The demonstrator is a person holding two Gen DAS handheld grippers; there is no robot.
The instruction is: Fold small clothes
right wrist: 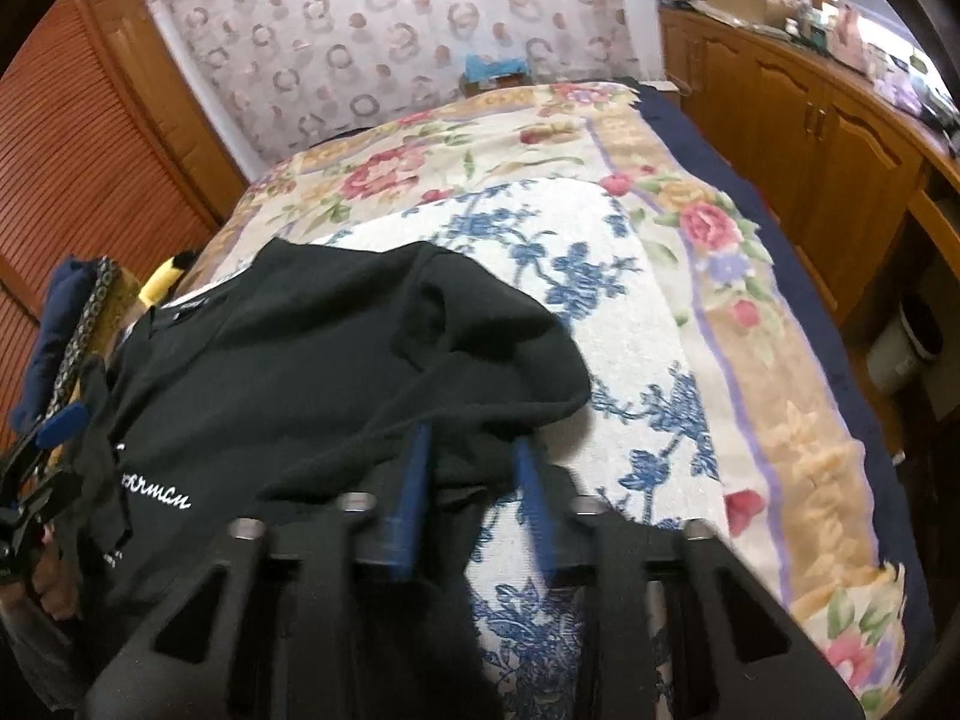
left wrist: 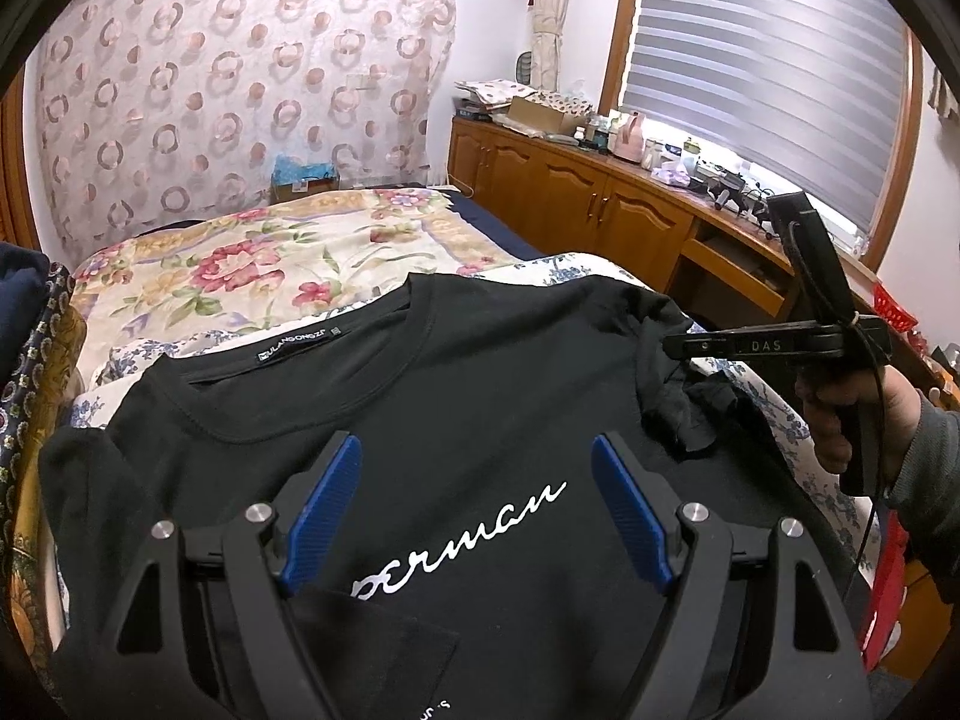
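1. Left gripper [left wrist: 476,443]: spread wide, grasping nothing, poised above the chest print of the black T-shirt [left wrist: 480,372].
2. T-shirt: front up on the blue-flowered towel [right wrist: 600,300]; long axis running straight ahead of the left gripper, collar [left wrist: 294,349] at the far end, hem nearest.
3. Right gripper [right wrist: 473,437]: narrowed around the edge of the rumpled sleeve [right wrist: 480,330] on its own side, cloth between the blue fingers; true pinch not confirmable through the blur. Clearly the nearer tool for carrying that sleeve leftward across the chest.
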